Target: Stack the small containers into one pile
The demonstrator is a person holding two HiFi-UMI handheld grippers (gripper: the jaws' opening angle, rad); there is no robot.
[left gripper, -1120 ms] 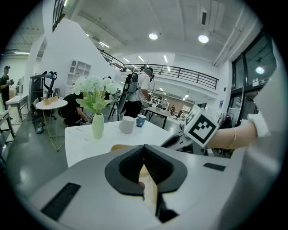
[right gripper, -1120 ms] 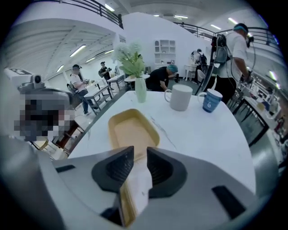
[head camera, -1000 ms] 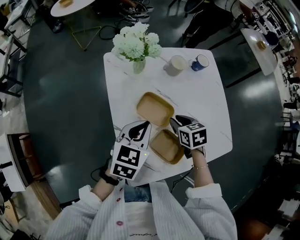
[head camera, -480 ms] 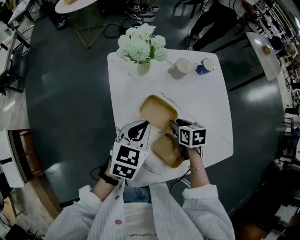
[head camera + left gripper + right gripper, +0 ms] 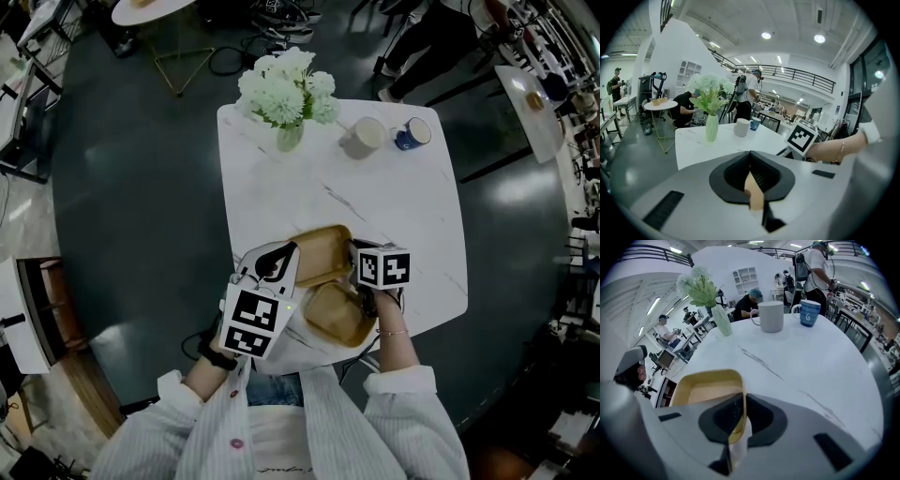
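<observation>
Right gripper point(image 5: 739, 401) jaws just closed and are now clamped on the far tray point(image 5: 319, 253) rim. That tray has left its mid-table point(image 5: 394, 206) spot and looks tilted, right beside the near tray point(image 5: 336, 317). Left gripper point(image 5: 751, 176) is clenched on a tan edge, likely the near tray's rim. Nesting looks next.

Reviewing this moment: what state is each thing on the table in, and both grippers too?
right gripper: jaws just closed, shut on the rim of the far container.
left gripper: jaws together, nothing clearly held.
far container: empty, held by its rim, seemingly tilted.
near container: empty, flat on the table.
white mug: upright.
blue mug: upright.
vase of flowers: upright.
</observation>
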